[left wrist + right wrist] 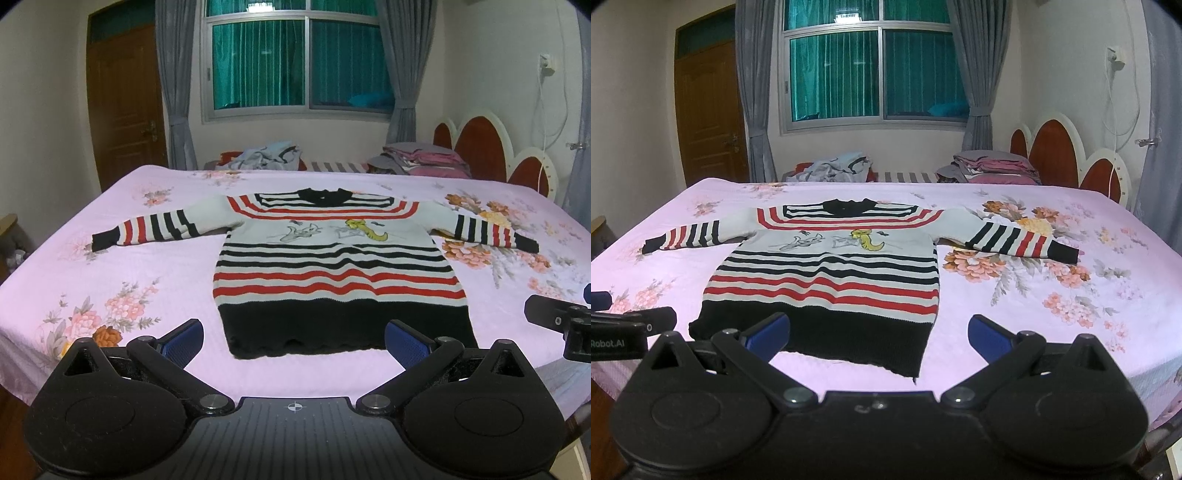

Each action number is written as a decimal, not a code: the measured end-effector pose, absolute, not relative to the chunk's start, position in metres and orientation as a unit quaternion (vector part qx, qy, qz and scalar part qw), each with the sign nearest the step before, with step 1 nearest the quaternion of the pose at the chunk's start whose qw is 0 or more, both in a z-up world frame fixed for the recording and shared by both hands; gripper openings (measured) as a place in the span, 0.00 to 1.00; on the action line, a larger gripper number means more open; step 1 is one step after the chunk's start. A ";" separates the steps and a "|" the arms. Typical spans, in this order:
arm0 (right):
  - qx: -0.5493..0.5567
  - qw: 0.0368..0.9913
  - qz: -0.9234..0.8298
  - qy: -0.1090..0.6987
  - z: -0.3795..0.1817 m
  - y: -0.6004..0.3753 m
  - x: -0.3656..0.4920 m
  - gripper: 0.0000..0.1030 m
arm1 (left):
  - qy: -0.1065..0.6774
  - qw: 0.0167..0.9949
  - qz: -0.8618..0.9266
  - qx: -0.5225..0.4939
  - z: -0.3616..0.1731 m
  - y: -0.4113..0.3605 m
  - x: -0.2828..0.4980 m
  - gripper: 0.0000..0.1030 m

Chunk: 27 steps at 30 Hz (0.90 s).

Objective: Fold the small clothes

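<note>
A small striped sweater (pixel 332 266) in white, red and black, with a cartoon print and a black hem, lies flat on the pink floral bed sheet (pixel 110 266), both sleeves spread out. My left gripper (pixel 293 341) hovers open just before the hem, its blue pads wide apart with nothing between them. My right gripper (pixel 877 334) is open too, near the sweater (pixel 831 273) at its hem's right corner. Each gripper shows at the edge of the other's view: the right gripper (pixel 561 317) and the left gripper (pixel 624 325).
Piles of clothes (pixel 266 155) and folded pink and grey bedding (pixel 421 158) sit beyond the bed's far edge. A red and white headboard (pixel 491 147) is at the right, a wooden door (pixel 122 107) at the left, a curtained window (pixel 295 62) behind.
</note>
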State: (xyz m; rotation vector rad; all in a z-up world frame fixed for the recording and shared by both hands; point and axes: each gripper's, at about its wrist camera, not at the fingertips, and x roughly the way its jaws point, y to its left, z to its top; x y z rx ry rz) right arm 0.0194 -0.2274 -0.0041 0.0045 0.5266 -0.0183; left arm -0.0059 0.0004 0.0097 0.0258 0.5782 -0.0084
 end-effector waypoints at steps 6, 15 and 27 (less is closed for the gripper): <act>0.001 0.966 -0.008 0.259 0.000 -0.228 0.019 1.00 | 0.285 0.958 -0.004 0.013 0.009 0.000 -0.006 1.00; 0.002 0.966 -0.008 0.259 0.000 -0.228 0.020 1.00 | 0.285 0.958 -0.003 0.014 0.009 -0.001 -0.006 1.00; 0.007 0.968 -0.001 0.251 0.005 -0.230 0.040 1.00 | 0.272 0.962 0.011 0.022 0.017 0.004 0.010 1.00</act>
